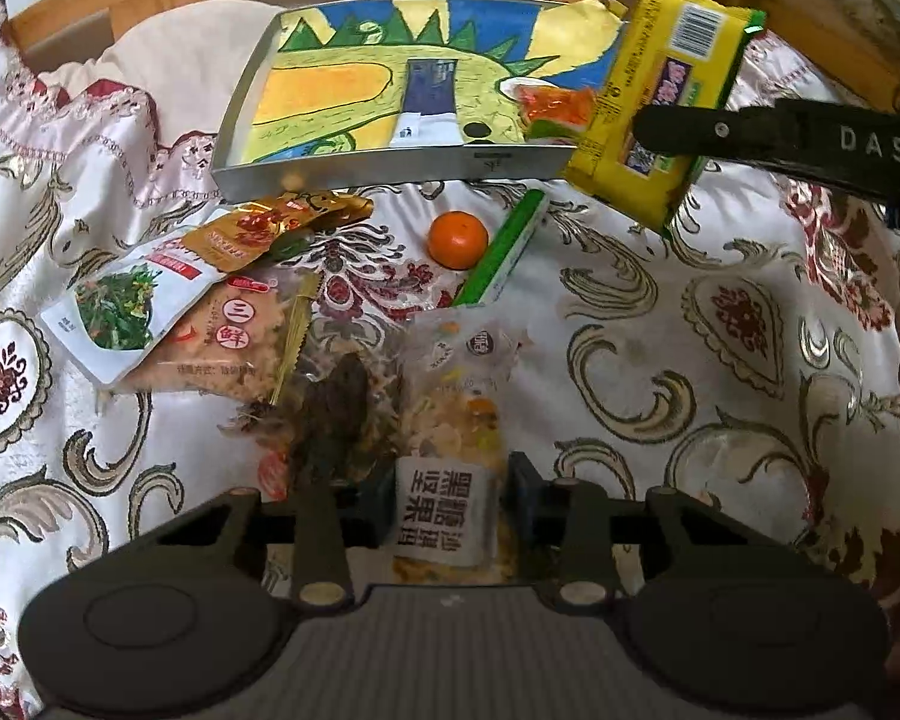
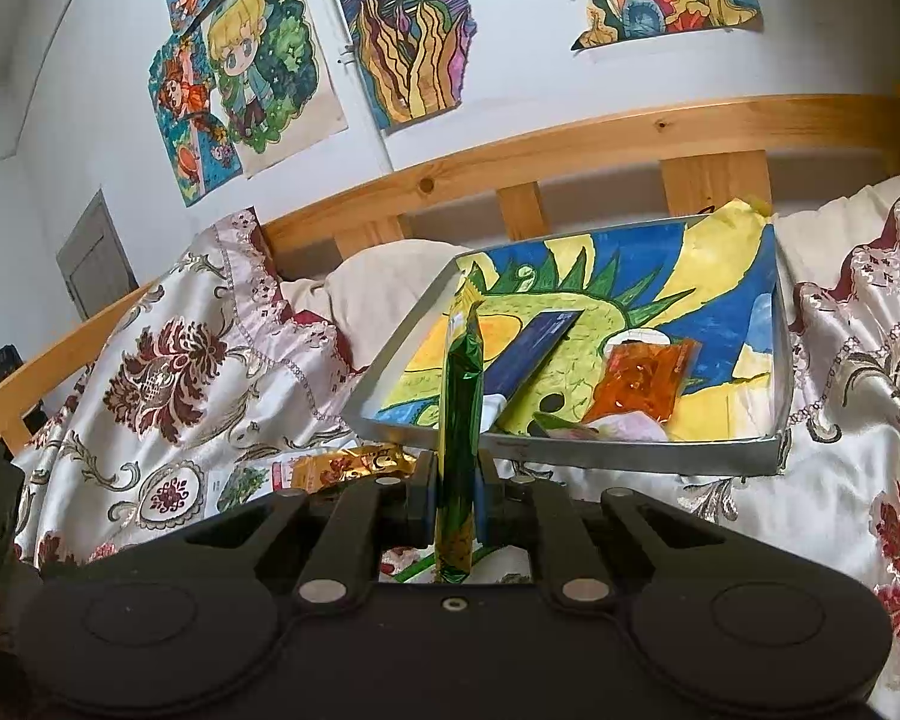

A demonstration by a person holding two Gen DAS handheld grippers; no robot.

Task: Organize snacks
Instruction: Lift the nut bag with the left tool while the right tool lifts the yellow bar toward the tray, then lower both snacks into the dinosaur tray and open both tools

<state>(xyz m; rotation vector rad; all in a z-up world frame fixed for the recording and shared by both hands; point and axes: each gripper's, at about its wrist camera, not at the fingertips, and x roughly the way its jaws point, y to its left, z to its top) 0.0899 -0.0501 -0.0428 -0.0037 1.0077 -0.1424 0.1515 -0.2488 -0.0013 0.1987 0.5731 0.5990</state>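
Nearest the left wrist camera, the left gripper (image 1: 447, 504) is closed on a clear snack bag (image 1: 450, 420) with a white label, its pads pressing the bag's near end at 6 o'clock; the bag's long axis runs from 6 toward 12 o'clock across the patterned bedspread (image 1: 660, 312). At 9 o'clock of it lies a heap of packets: a white vegetable packet (image 1: 120, 306), a gold packet (image 1: 282, 222) and a transparent pouch (image 1: 234, 354) beneath them. A tangerine (image 1: 457, 239) sits just beyond at 12 o'clock, beside a slim green-and-white box (image 1: 504, 252) whose long axis slants toward 1 o'clock. Farther up rests a shallow grey tray (image 1: 390, 165) lined with a painted dinosaur drawing, holding a dark blue packet (image 1: 427, 99) that points from 6 to 12 o'clock and an orange packet (image 1: 555, 105) at its 3 o'clock side. At 2 o'clock the right gripper (image 2: 456, 501) holds a yellow-green packet (image 1: 672, 90) above the tray's right edge; in the right wrist view its pads clamp that packet edge-on, long axis upright, with the tray directly beyond. A wooden bed frame (image 2: 570, 138) and wall drawings (image 2: 252, 72) stand behind.
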